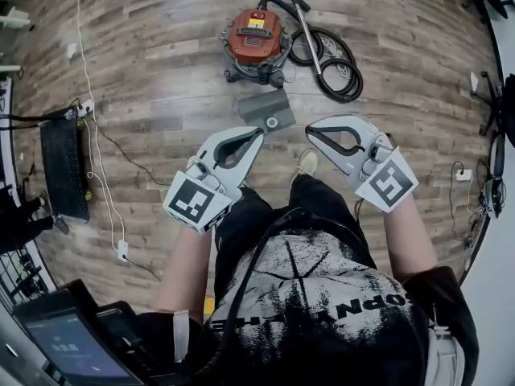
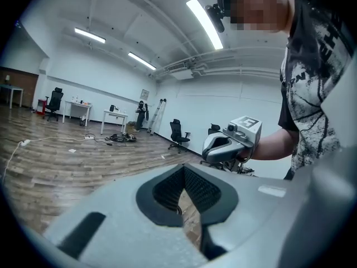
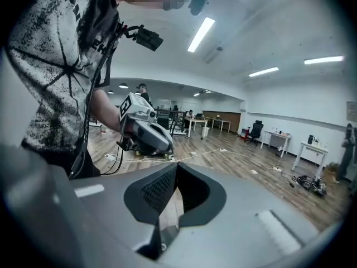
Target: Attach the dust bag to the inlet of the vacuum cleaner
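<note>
Head view: left hand-held gripper [image 1: 256, 133] and right hand-held gripper [image 1: 311, 132] are closed tight with nothing held, the dust bag [image 1: 265, 109] lies on the floor [image 1: 161, 79] just beside the vacuum cleaner [image 1: 256, 39], so jaws should be opened early and the bag pinched by its edges.

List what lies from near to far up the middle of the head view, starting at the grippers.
left gripper and right gripper side by side → grey dust bag on the floor → red vacuum cleaner
</note>
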Available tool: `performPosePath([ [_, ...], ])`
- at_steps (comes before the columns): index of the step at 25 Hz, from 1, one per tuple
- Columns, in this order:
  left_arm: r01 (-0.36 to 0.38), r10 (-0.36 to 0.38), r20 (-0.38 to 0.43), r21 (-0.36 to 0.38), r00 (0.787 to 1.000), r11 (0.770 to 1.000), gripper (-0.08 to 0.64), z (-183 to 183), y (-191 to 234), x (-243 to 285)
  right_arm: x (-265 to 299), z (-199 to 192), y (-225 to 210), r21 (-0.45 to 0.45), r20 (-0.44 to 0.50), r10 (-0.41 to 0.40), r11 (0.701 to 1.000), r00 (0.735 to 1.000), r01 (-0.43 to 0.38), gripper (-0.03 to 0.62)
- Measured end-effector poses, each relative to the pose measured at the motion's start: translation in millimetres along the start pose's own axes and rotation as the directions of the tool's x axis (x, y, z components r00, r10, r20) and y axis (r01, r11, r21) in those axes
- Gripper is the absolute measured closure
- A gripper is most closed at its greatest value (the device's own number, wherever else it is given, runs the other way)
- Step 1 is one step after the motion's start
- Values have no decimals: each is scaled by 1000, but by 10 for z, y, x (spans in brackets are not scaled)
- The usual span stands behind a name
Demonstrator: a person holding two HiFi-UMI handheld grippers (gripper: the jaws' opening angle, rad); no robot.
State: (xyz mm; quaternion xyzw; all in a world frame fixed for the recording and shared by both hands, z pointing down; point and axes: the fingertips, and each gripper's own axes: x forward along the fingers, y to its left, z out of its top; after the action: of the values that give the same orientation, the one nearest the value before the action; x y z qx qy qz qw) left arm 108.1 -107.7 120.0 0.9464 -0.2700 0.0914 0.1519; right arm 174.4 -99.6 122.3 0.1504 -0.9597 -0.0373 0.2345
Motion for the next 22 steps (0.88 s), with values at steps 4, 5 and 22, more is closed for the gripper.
performPosePath([
  [4, 44, -44, -30, 6, 999, 999, 557, -207, 55, 166, 180, -296, 14, -23, -63, 6, 1000, 998, -8, 588],
  [5, 66, -66, -38, 12, 997, 998, 557, -299, 93, 204, 249, -380, 14, -31, -69, -6, 1000, 998, 3, 586],
  [22, 265, -252, -94, 165, 963, 950, 557, -3351, 1587, 1451, 3031, -5354, 596, 44, -485, 115, 993, 867, -107, 379],
])
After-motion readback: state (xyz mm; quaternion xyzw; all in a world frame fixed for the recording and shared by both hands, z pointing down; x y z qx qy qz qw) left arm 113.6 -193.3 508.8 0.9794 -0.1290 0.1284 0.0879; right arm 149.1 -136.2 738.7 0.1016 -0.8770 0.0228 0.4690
